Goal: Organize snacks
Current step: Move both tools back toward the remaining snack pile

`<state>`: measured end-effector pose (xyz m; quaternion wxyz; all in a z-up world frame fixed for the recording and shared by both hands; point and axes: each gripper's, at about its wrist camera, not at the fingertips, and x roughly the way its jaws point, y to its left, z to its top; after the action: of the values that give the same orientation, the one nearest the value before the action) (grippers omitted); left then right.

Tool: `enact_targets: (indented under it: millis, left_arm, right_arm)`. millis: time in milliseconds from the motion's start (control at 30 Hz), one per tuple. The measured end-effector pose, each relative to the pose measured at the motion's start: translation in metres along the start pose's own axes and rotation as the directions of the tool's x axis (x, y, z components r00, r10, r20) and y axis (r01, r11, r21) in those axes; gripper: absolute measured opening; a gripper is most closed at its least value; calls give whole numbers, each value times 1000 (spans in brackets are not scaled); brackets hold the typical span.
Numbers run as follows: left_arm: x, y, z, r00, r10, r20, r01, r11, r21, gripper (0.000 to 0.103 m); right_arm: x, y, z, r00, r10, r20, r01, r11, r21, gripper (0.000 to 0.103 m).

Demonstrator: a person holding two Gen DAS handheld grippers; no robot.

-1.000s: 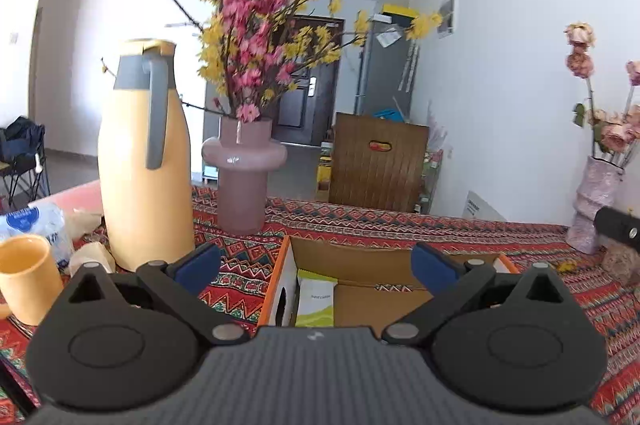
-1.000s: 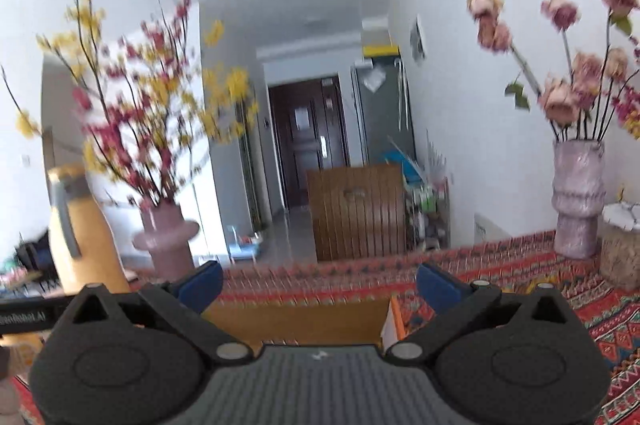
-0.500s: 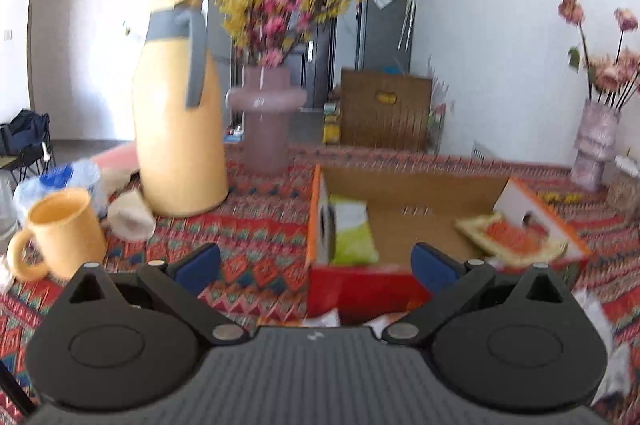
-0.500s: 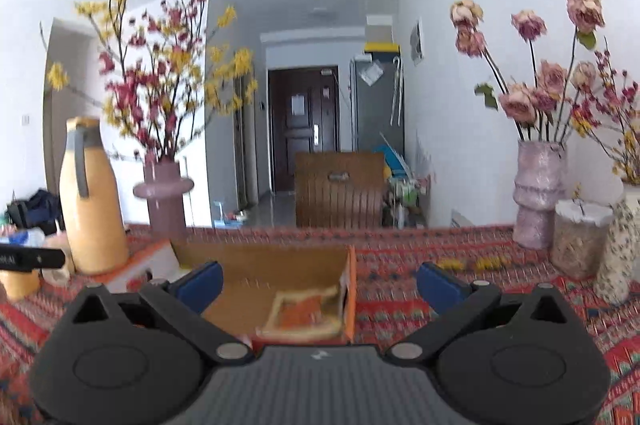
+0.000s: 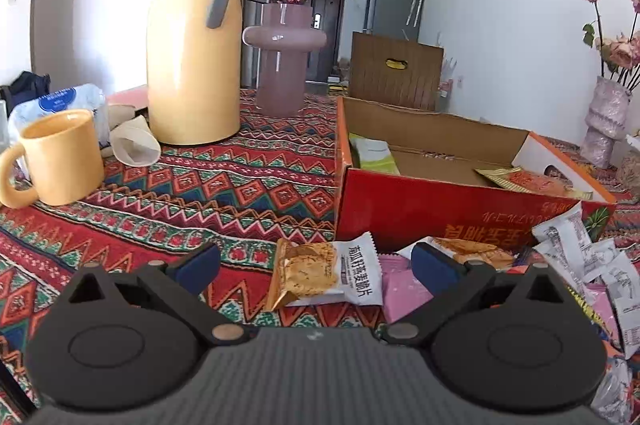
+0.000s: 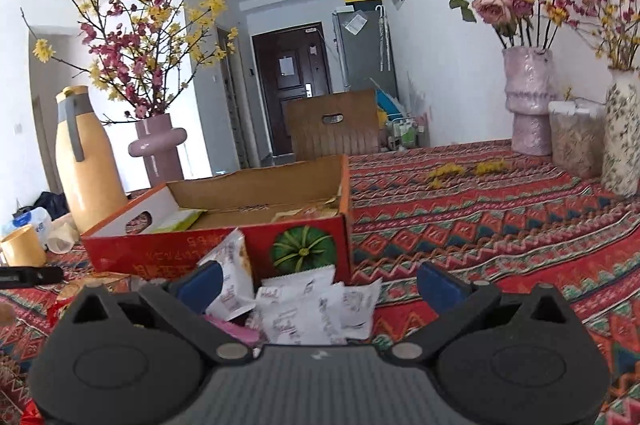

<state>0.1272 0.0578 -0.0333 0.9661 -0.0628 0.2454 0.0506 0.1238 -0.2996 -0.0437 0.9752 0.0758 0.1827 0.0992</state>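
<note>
A red cardboard box (image 5: 440, 209) (image 6: 304, 245) stands open on the patterned tablecloth, with a green packet (image 5: 374, 155) and an orange packet (image 5: 532, 181) inside. Loose snack packets lie in front of it. A gold and white cracker packet (image 5: 324, 273) lies between the fingers of my open left gripper (image 5: 316, 263), apart from both pads. White packets (image 6: 316, 305) lie between the fingers of my open right gripper (image 6: 318, 283), and a pink packet (image 5: 404, 293) lies beside them. Neither gripper holds anything.
A tall yellow thermos (image 5: 196, 41), a yellow mug (image 5: 60, 157), a paper cup (image 5: 136, 145) and a mauve vase (image 5: 284, 65) of blossoms stand left of the box. Vases (image 6: 528, 101) and a jar (image 6: 576, 141) stand at the far right.
Both grippers have drawn back and dropped lower, from over the box to the pile of packets in front of it. Both stayed open.
</note>
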Motion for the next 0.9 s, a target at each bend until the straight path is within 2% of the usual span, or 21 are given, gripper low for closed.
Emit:
enact_targets:
  millis: [167, 733, 833, 900]
  left_arm:
    - [2, -1, -1, 1000, -4, -9, 4, 1000, 6, 103]
    - [4, 0, -2, 1000, -5, -19, 5, 1000, -8, 103]
    - [4, 0, -2, 1000, -7, -19, 6, 1000, -9, 103]
    - [4, 0, -2, 1000, -7, -19, 7, 1000, -9, 103]
  right_arm:
    - [2, 3, -1, 1000, -9, 26, 9, 1000, -11, 103]
    - [7, 4, -1, 1000, -28, 5, 28, 1000, -11, 103]
    - [7, 8, -2, 998, -37, -45, 36, 999, -34, 103]
    - [7, 10, -3, 996, -35, -79, 31, 999, -43, 98]
